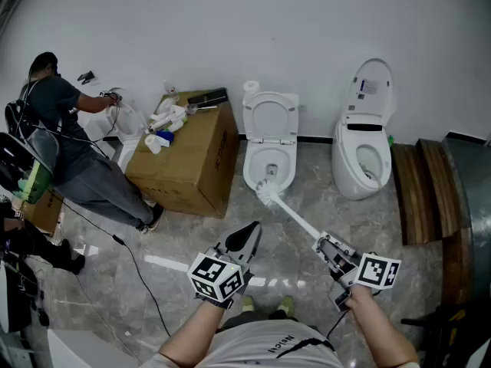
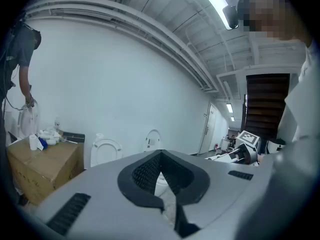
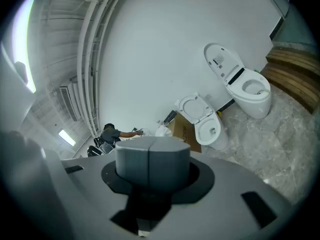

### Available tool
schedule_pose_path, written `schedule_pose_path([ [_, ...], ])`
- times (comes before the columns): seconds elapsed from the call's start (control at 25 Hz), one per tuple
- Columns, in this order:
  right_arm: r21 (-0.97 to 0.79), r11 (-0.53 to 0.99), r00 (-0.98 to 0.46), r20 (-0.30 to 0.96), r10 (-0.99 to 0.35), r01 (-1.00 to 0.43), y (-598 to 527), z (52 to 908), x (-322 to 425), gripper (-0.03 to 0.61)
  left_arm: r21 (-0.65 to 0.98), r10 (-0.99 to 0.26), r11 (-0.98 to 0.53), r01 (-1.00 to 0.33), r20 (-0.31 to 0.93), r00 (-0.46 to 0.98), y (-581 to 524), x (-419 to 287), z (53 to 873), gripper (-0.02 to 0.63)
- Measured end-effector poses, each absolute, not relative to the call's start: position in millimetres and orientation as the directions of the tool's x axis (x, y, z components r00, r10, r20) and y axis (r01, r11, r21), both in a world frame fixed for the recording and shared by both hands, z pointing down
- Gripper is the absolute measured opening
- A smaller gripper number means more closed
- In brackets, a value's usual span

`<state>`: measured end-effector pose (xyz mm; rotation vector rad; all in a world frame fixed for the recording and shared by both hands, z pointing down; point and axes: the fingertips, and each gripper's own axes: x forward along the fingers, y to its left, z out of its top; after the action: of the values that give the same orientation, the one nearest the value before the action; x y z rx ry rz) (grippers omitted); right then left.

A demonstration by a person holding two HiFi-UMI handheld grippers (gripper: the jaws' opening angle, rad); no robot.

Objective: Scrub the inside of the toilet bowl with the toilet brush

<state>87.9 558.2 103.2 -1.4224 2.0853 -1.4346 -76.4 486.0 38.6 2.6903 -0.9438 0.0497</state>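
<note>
A white toilet (image 1: 270, 148) with its lid up stands against the wall; it also shows as the toilet (image 3: 212, 129) and the toilet (image 2: 105, 151). The white toilet brush (image 1: 267, 192) has its bristle head at the bowl's front rim, and its long handle slants down to the right. My right gripper (image 1: 326, 246) is shut on the handle's end; in the right gripper view the right gripper (image 3: 152, 156) shows shut jaws that hide the brush. My left gripper (image 1: 249, 234) hangs shut and empty in front of the toilet, seen again as the left gripper (image 2: 161, 156).
A second toilet (image 1: 364, 152) stands to the right, with wooden boards (image 1: 418, 190) beyond it. A cardboard box (image 1: 188, 156) holding small items sits left of the toilet. A person (image 1: 69, 152) bends over at the far left, and a cable (image 1: 134, 259) crosses the marble floor.
</note>
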Motion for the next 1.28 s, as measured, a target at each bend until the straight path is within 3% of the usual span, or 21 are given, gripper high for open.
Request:
schedule_pose_path([
  [0.16, -0.792, -0.001, -0.471, 0.364, -0.803, -0.61, 564.5, 109.7, 101.5, 0.156, 0.257, -0.605, -0.746, -0.615, 0.127, 0.786, 488.3, -69.0, 36.4, 0.008],
  [0.64, -0.848, -0.005, -0.491, 0.311, -0.813, -0.529, 557.0, 115.4, 114.8, 0.156, 0.238, -0.617, -0.736, -0.634, 0.149, 0.772, 484.3, -57.2, 41.3, 0.008],
  [1.28, -0.796, -0.075, -0.453, 0.417, -0.788, -0.601, 448.7, 147.4, 128.2, 0.156, 0.264, -0.62, -0.726, -0.635, 0.147, 0.77, 355.1, -50.6, 67.6, 0.008],
])
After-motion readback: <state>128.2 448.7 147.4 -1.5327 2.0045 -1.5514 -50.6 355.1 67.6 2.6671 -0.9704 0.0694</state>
